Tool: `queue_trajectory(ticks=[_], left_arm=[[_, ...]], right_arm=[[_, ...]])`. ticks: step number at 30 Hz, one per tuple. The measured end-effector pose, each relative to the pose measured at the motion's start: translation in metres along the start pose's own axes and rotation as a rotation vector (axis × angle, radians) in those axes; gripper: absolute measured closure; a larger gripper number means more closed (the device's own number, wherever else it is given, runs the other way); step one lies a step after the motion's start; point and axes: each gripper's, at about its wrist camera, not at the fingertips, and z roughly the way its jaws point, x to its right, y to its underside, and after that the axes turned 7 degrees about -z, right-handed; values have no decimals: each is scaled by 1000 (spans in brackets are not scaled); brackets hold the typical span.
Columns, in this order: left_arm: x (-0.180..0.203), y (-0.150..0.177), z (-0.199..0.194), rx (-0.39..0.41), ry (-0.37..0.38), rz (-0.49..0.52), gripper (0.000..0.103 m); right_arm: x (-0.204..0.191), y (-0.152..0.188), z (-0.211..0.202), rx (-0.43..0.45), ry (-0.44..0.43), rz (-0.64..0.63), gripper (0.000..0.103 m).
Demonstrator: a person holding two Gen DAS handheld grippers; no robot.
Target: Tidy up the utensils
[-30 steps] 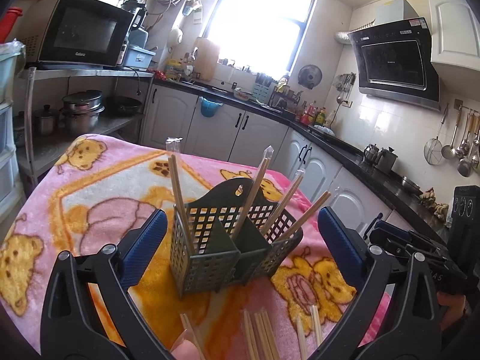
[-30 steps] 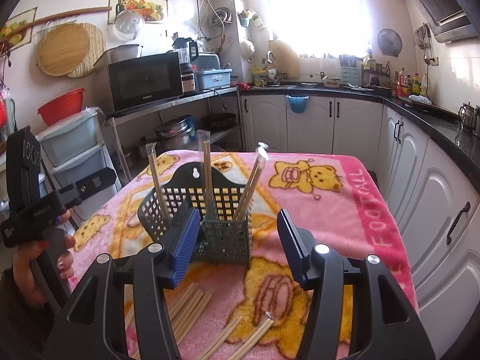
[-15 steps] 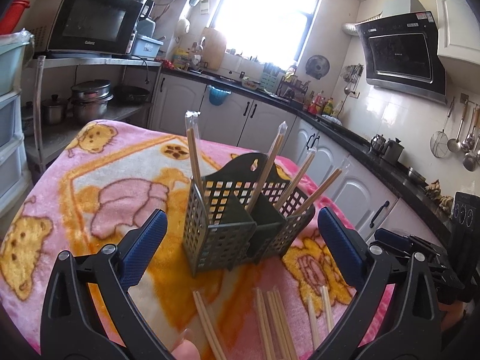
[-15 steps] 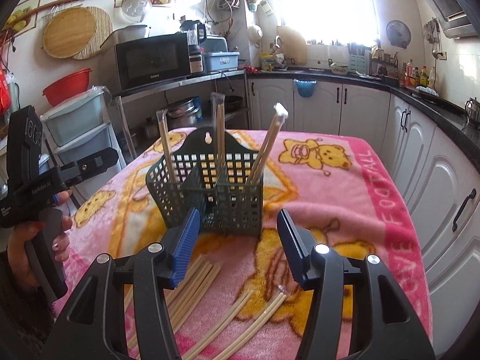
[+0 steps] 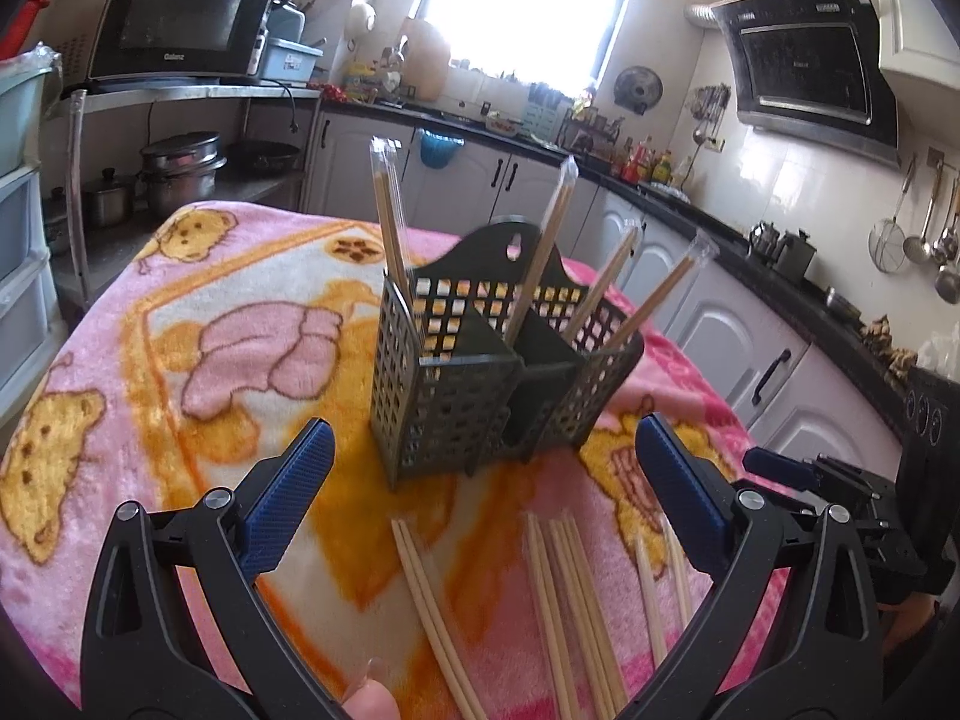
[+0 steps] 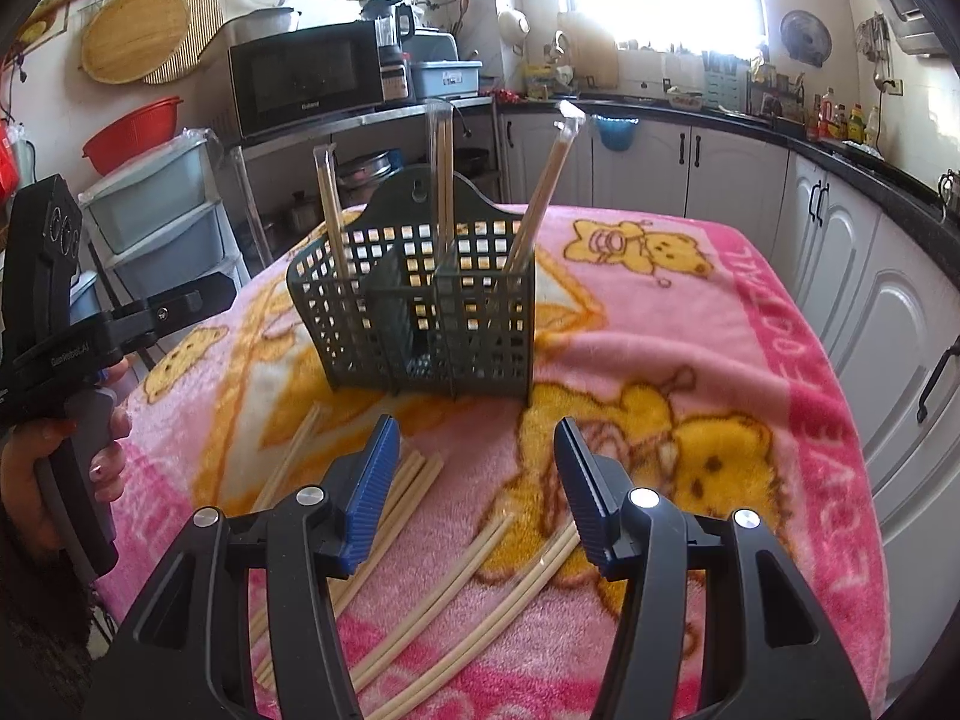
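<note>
A dark green utensil basket [image 5: 498,372] stands on the pink bear blanket [image 5: 240,348], also in the right wrist view [image 6: 420,312]. Several wrapped chopstick pairs [image 5: 546,240] stand in its compartments. More loose chopsticks [image 5: 564,600] lie flat on the blanket in front of it, also in the right wrist view [image 6: 384,516]. My left gripper [image 5: 480,492] is open and empty, above the loose chopsticks. My right gripper [image 6: 477,480] is open and empty, above the loose chopsticks near the basket. The left gripper's body [image 6: 90,342] shows at the left of the right wrist view.
The blanket-covered table sits in a kitchen. A metal shelf with a microwave [image 5: 174,30] and pots [image 5: 180,168] stands at the far left. White cabinets and a dark counter [image 6: 840,168] run along the far side and right. Plastic drawers [image 6: 156,222] stand by the table.
Both grippers have pulled back and tilted down from the basket. More loose chopsticks on the blanket have come into view. Both stay open.
</note>
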Motion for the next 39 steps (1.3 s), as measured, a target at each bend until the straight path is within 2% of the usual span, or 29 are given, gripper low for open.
queue_trajectory(ticks=[10,17,25,34,39], left_arm=[[7,25,20,-114,-21,58,10],[12,43,45,-223,-24,120,11],[9,53,73,-345,-48,156,38],[12,59,91,-418,-28,172,46],[12,58,100,-433,-32,172,51]], right_arm=[[-1,18,16,-56,-26,15,51],[6,33,40,-133,-27,47,51],[24,38,56,-177,-15,77,51],[24,34,76,-218,-34,64,51],[25,35,82,-230,-37,62,53]])
